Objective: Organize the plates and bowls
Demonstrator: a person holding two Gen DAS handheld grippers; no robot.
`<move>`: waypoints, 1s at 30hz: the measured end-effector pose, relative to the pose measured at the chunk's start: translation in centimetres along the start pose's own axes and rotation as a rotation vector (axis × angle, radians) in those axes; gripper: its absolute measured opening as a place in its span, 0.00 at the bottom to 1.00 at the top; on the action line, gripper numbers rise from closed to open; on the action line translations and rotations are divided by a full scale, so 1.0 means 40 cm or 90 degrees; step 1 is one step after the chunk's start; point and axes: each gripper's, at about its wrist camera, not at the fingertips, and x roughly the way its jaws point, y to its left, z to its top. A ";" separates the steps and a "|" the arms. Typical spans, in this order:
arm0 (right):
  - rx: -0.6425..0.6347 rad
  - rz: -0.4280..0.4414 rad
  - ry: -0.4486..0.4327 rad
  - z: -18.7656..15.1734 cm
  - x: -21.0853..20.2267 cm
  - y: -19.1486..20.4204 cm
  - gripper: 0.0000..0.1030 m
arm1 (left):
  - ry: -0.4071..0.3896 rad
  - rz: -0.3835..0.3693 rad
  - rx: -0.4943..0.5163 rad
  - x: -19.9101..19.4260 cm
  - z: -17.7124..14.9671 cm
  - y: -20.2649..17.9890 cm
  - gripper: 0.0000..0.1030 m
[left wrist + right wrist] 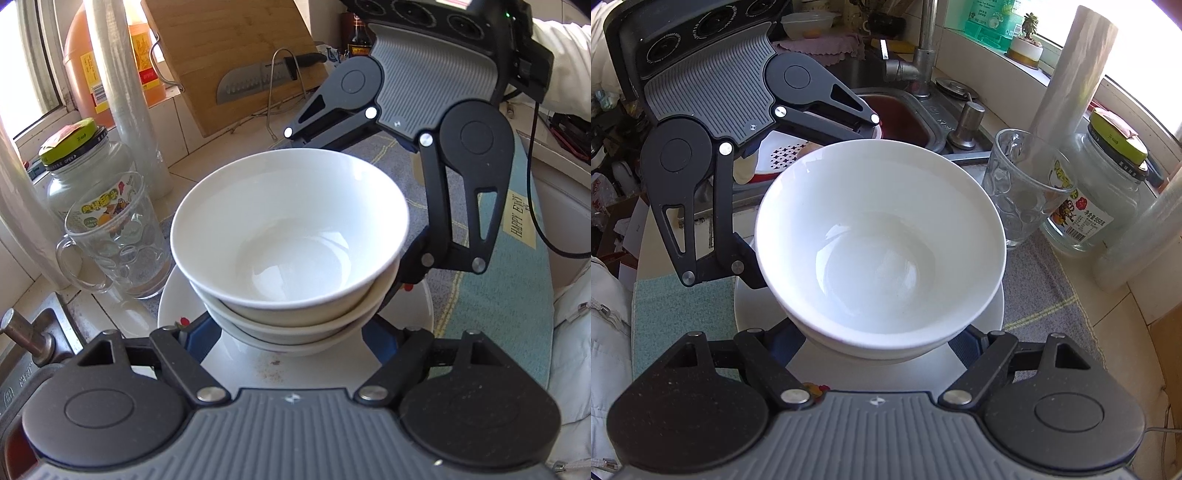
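A stack of three white bowls stands on a white plate with a red flower print, on a grey-and-teal mat. My left gripper is open with its blue-padded fingers on either side of the stack's base. My right gripper is open too, its fingers straddling the same stack from the opposite side. Each gripper shows in the other's view, behind the bowls. The fingertips are hidden under the bowls, so I cannot tell whether they touch.
A glass mug, a jar with a green lid and a roll of film stand close on the window side. A cutting board and knife lean behind. The sink and tap lie beyond.
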 end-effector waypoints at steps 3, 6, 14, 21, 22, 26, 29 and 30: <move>0.016 -0.002 -0.002 -0.004 0.001 -0.002 0.84 | -0.007 0.013 0.012 -0.006 -0.002 -0.012 0.81; 0.016 -0.025 -0.001 -0.006 -0.001 0.009 0.89 | -0.017 0.025 0.011 -0.013 -0.007 -0.017 0.85; 0.032 -0.082 -0.003 -0.031 -0.039 0.062 0.99 | -0.034 0.121 -0.022 -0.063 -0.041 -0.062 0.94; 0.134 -0.173 -0.025 -0.083 -0.114 0.134 1.00 | -0.123 0.257 -0.106 -0.141 -0.053 -0.175 1.00; 0.166 -0.196 -0.026 -0.091 -0.125 0.144 1.00 | -0.131 0.278 -0.132 -0.148 -0.052 -0.192 0.99; 0.342 -0.276 -0.042 -0.138 -0.173 0.180 1.00 | -0.096 0.362 -0.257 -0.165 -0.038 -0.260 0.99; 0.481 -0.321 -0.045 -0.185 -0.187 0.205 1.00 | -0.042 0.413 -0.378 -0.173 -0.032 -0.287 0.99; 0.513 -0.334 -0.049 -0.198 -0.191 0.216 1.00 | -0.025 0.419 -0.415 -0.176 -0.031 -0.294 0.99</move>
